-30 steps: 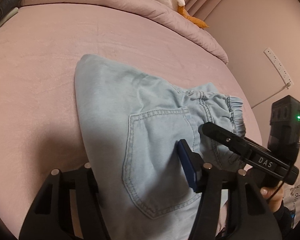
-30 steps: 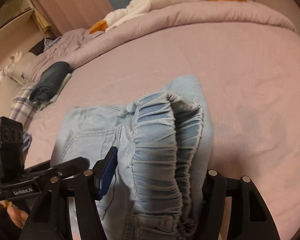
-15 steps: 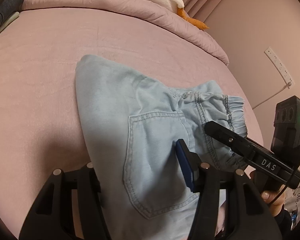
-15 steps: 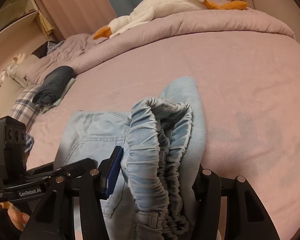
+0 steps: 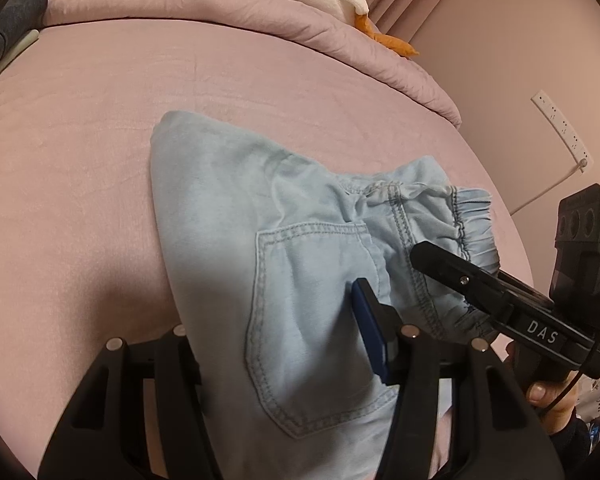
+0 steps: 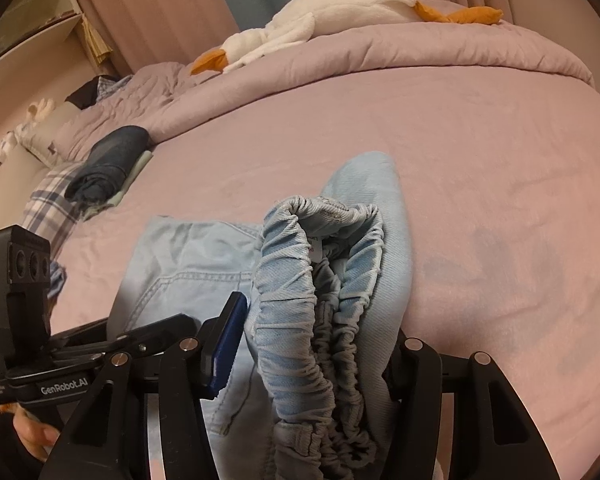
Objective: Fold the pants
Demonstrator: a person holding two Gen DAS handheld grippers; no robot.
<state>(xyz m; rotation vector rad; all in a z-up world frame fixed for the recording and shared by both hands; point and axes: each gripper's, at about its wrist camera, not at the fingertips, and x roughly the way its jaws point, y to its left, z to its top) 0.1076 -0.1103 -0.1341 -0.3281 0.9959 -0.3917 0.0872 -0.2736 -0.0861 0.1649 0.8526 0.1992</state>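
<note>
Both claws are working the near end of the pants (image 5: 228, 216) right now. Closest in, the left claw (image 5: 284, 340) is sitting wide around the back-pocket (image 5: 300, 320) panel, fabric draped between its fingers, though whether it is actually pinching I cannot tell. Just beside it, the right claw (image 6: 320, 344) is also spread wide with the bunched elastic waistband (image 6: 300, 280) heaped between its fingers (again, no clear sign of a real grip). From both claws the denim is running straight away across the pink bed (image 5: 80, 120), long axis pointing forward to a rounded far fold. So the coming fold, I reckon, is carrying this near end forward. Well beyond, a plush goose (image 6: 320, 12) is lying on the duvet.
</note>
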